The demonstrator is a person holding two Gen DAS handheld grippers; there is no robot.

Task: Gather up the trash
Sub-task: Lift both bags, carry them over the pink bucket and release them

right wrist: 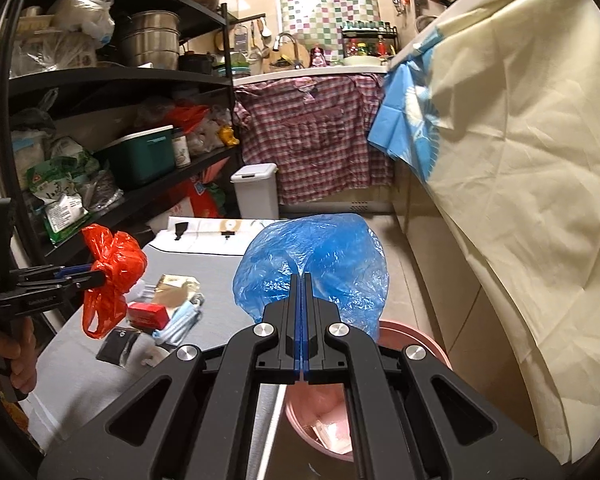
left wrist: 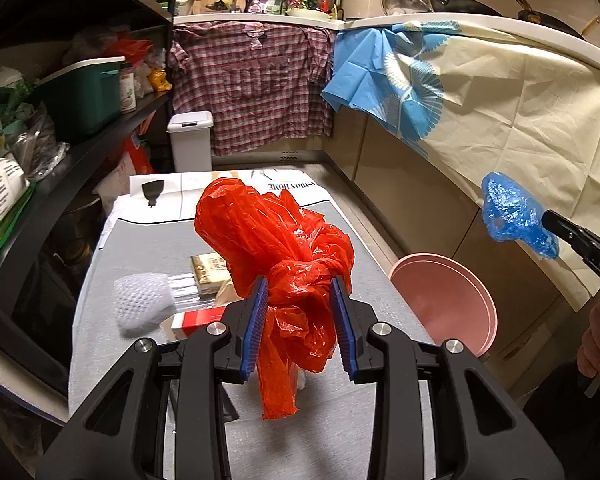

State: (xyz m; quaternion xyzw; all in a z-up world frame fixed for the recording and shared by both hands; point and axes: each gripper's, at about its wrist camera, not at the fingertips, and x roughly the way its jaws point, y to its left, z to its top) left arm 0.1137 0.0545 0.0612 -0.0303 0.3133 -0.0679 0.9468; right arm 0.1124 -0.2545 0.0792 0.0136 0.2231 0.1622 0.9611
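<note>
My left gripper is shut on the knot of a red plastic bag, held up above the grey table. From the right wrist view the red plastic bag and the left gripper appear at the left. My right gripper is shut on a thin blue plastic bag, which hangs over a pink bin. The left wrist view shows the blue plastic bag at the right gripper, above and right of the pink bin.
On the table lie a white foam net, a beige packet, a red-and-white box, a black wrapper and a light blue mask. A black shelf stands left, a white lidded bin behind, cloth-draped counters right.
</note>
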